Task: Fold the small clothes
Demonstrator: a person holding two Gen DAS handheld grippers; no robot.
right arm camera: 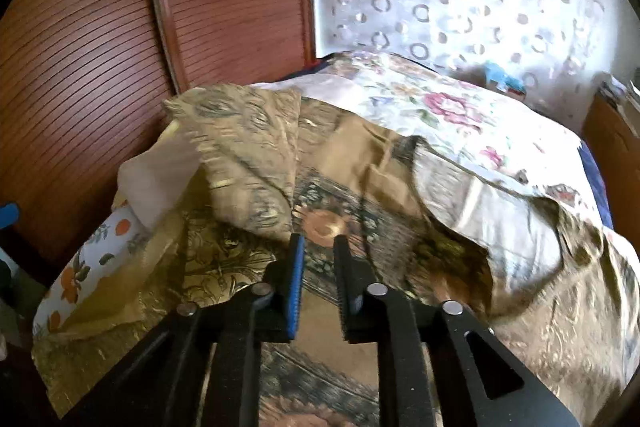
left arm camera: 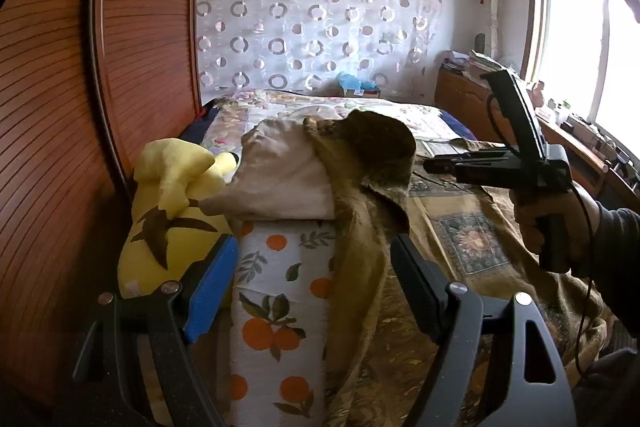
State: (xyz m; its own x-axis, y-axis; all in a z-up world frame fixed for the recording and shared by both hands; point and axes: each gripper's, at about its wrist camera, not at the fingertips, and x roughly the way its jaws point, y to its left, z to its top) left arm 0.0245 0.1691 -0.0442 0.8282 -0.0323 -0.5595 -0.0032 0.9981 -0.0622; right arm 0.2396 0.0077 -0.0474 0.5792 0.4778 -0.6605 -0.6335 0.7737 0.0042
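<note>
Nearest us, low in the left wrist view, our left gripper (left arm camera: pixel 312 287) stands wide open and empty over the orange-print pillow (left arm camera: pixel 280 311). The small golden patterned cloth (right arm camera: pixel 256 163) lies draped over a stack in the left-centre of the right wrist view, on the bed cover (right arm camera: pixel 560 327). Our right gripper (right arm camera: pixel 318 279) has its jaws narrowed to a slim gap, with nothing pinched that we can see. We judge a clean fold needs each gripper on a free corner before lifting evenly.
</note>
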